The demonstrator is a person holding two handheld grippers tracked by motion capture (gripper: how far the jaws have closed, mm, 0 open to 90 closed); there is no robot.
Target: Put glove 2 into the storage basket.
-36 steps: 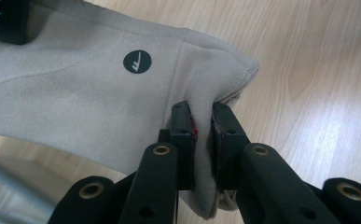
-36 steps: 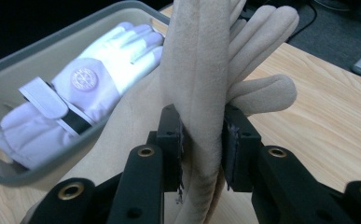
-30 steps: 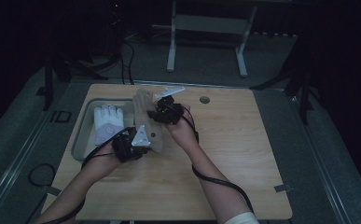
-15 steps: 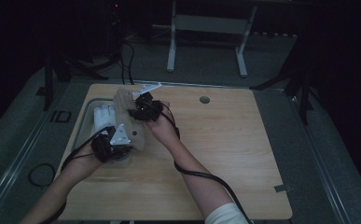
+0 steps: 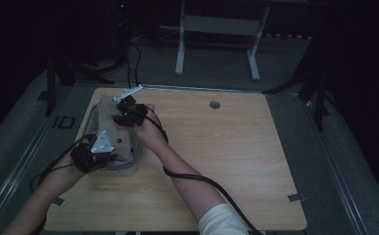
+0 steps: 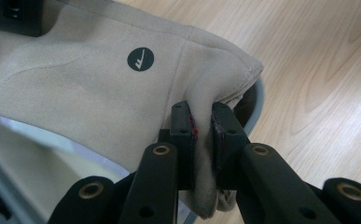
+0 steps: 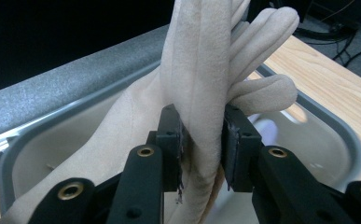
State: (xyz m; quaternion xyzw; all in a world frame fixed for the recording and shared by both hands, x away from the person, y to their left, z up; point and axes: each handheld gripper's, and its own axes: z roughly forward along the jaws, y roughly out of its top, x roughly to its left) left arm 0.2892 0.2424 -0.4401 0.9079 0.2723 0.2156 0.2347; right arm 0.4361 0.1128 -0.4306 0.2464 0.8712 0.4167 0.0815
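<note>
A beige suede glove [image 5: 109,126] hangs stretched between my two grippers above a grey-rimmed tray [image 5: 134,164] at the table's left edge. My left gripper [image 6: 202,135] is shut on the glove's cuff end [image 6: 122,88], close to a round dark logo [image 6: 140,59]. My right gripper [image 7: 201,149] is shut on the glove's finger end [image 7: 201,60], with the fingers bunched above the jaws. In the high view the left gripper [image 5: 95,155] sits at the tray's near side and the right gripper [image 5: 127,113] at its far side.
The wooden table [image 5: 236,156] stretches out to the right of the tray, with a round hole [image 5: 215,105] near its far edge. The tray's pale inside [image 7: 304,140] lies under the glove. Dark floor and a metal stand [image 5: 216,29] lie beyond the table.
Both hands have carried the glove to the left, from near the table's middle to above the tray. Both grips have stayed shut on it.
</note>
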